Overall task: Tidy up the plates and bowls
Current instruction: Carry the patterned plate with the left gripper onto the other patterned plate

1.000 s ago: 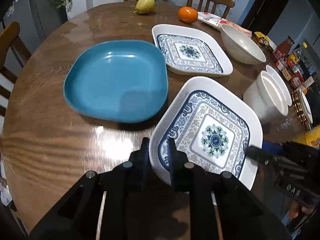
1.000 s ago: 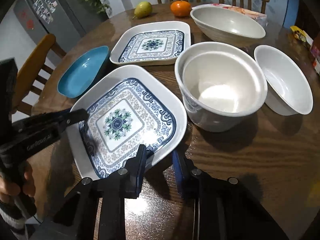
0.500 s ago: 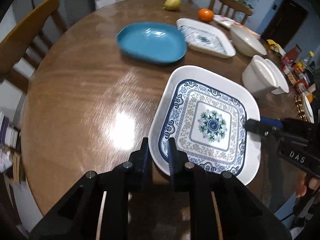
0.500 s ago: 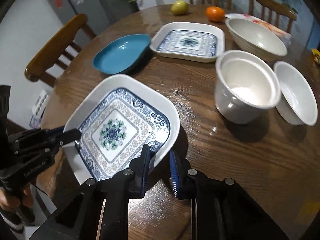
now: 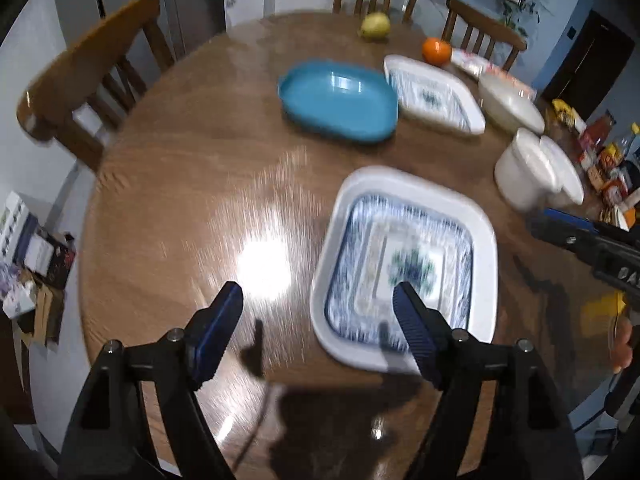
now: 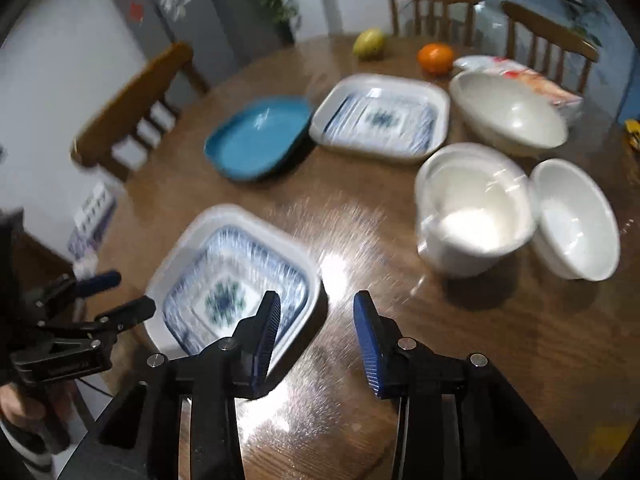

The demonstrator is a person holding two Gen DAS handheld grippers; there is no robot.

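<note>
A square blue-patterned plate (image 5: 408,264) lies flat on the round wooden table (image 5: 200,184) near its front edge; it also shows in the right wrist view (image 6: 232,276). My left gripper (image 5: 318,304) is open and empty, above the plate's near left corner. My right gripper (image 6: 316,310) is open and empty, just right of that plate. A second patterned plate (image 6: 382,118), a blue plate (image 6: 260,136), a deep white bowl (image 6: 476,204), a small white bowl (image 6: 574,216) and a wide cream bowl (image 6: 508,112) stand farther back.
A pear (image 6: 369,43), an orange (image 6: 436,58) and a food packet (image 6: 524,78) lie at the table's far side. Wooden chairs (image 5: 88,80) stand around the table. Jars and packets (image 5: 600,148) crowd the right edge.
Both grippers have opened and let go of the patterned plate, which now rests on the table. Both have drawn back and up. The view is blurred by motion.
</note>
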